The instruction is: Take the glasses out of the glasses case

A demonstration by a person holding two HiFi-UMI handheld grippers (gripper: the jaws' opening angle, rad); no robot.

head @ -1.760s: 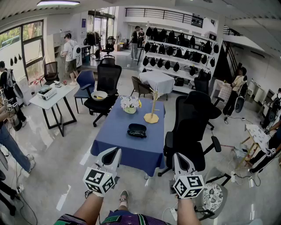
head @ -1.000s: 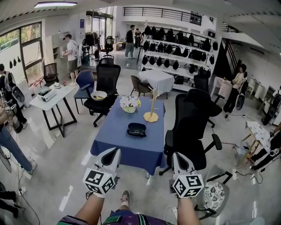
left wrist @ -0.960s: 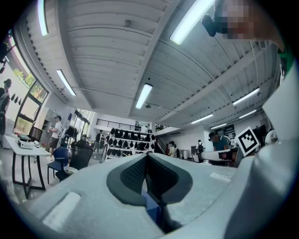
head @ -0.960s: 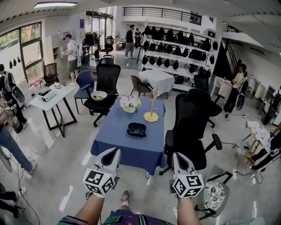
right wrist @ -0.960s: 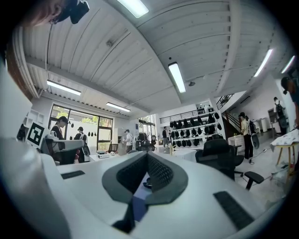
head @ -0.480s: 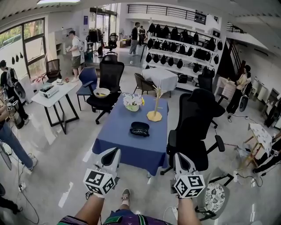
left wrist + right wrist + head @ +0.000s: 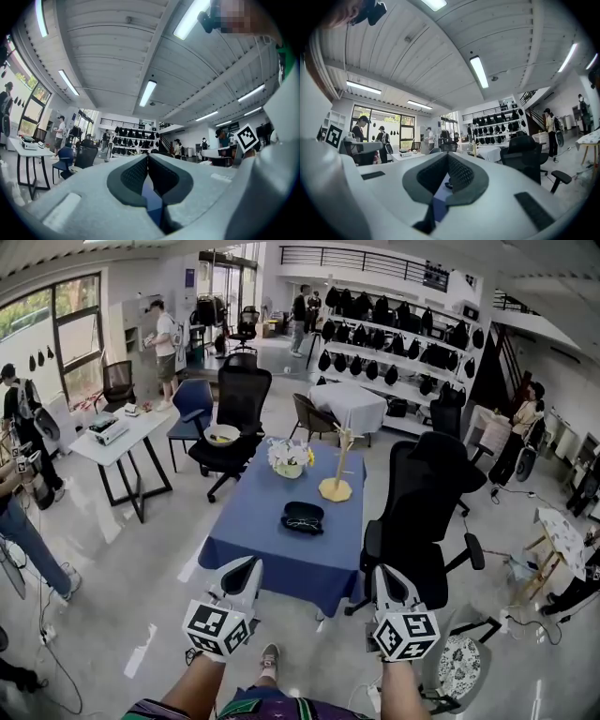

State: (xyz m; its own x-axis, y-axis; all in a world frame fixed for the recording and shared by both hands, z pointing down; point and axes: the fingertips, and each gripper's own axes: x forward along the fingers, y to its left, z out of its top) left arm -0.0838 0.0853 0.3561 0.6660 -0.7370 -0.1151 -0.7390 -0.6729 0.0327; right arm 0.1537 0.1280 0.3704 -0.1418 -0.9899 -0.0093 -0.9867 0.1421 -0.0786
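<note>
The case [image 7: 303, 517] lies dark and oval at the middle of the blue tabletop [image 7: 253, 554], too small for me to tell how its lid stands. My left claw [image 7: 246, 566] and right claw [image 7: 382, 576] hang side by side at its 6 o'clock, short of the near edge, both pinched together on nothing. A black chair [image 7: 422, 512] crowds the tabletop's 3 o'clock edge; at 9 o'clock there is open floor [image 7: 141, 559].

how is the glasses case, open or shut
Cannot tell: the glasses case is a small dark shape far off on the blue table.
</note>
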